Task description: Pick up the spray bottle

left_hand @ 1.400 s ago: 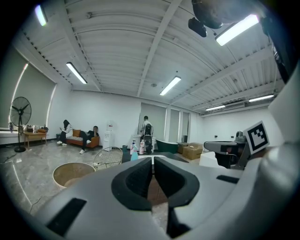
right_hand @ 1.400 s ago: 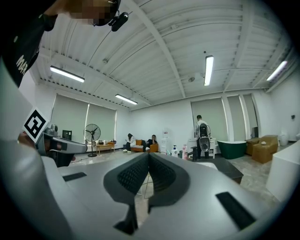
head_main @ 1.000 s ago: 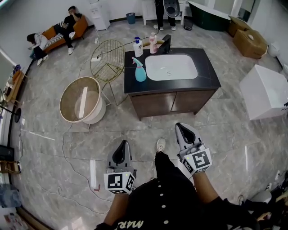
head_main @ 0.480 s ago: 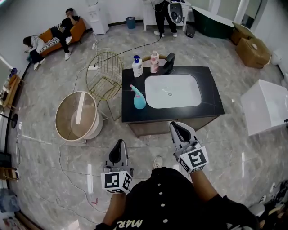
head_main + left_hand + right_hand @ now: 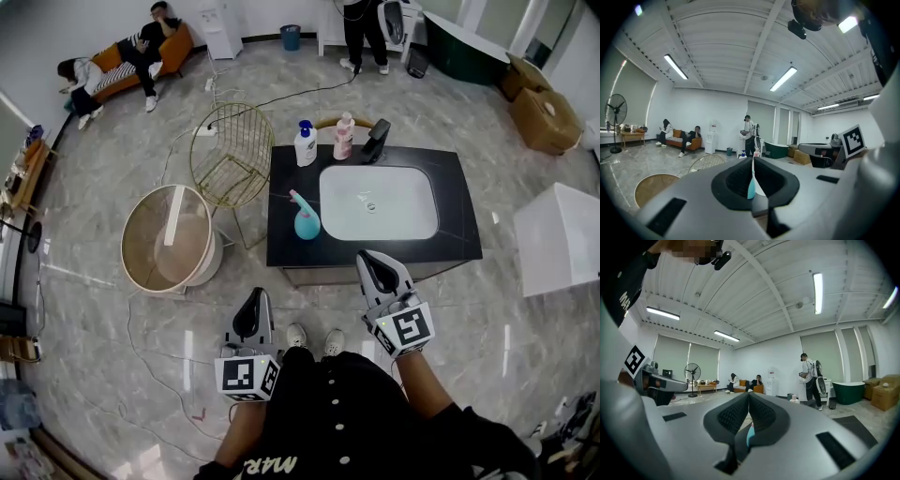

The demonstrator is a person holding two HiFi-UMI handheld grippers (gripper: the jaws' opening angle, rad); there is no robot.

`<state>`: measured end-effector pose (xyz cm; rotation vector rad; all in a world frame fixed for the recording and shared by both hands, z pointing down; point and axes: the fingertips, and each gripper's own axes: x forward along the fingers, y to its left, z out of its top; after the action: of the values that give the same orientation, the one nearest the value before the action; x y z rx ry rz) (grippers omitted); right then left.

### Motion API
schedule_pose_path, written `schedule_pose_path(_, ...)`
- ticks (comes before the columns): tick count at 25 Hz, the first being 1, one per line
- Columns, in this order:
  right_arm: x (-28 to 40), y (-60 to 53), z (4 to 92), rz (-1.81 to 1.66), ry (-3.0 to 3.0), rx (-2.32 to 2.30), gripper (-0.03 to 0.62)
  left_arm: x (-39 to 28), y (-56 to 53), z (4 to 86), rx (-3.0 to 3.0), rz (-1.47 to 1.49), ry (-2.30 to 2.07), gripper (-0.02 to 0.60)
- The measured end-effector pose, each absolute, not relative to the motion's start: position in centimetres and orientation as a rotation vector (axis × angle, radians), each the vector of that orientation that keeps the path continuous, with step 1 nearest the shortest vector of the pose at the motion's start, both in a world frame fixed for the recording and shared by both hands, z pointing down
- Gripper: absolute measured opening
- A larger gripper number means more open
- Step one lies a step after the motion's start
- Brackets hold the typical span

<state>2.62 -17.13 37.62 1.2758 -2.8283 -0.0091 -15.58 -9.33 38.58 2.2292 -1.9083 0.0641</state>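
The teal spray bottle stands upright on the left part of a black vanity top, next to the white sink. My left gripper hangs shut over the floor, short of the vanity's front and left of the bottle. My right gripper is shut too, its tip at the counter's front edge, to the right of the bottle. In the left gripper view the bottle shows as a teal strip behind the shut left gripper. The right gripper view shows the shut right gripper with nothing held.
A white pump bottle, a pink bottle and a black faucet line the counter's back edge. A gold wire chair and a round wooden tub stand left of the vanity, a white box to the right. Cables cross the floor.
The person has walked up to the vanity, so the counter and bottle are nearer now. Both grippers came forward with them and stayed shut.
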Motion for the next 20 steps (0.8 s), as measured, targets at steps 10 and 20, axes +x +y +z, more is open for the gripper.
schedule_pose_path(10,-0.3,-20.3,40.2,0.104,-2.801,1.217,0.112,-15.7,-12.4,39.5,2.297,0.092,-1.774,0.021)
schedule_pose_path(20,-4.7,-27.4,49.1,0.160,-2.701,1.094,0.192,-17.1,-12.8,44.5,2.179,0.198,-1.713,0.021)
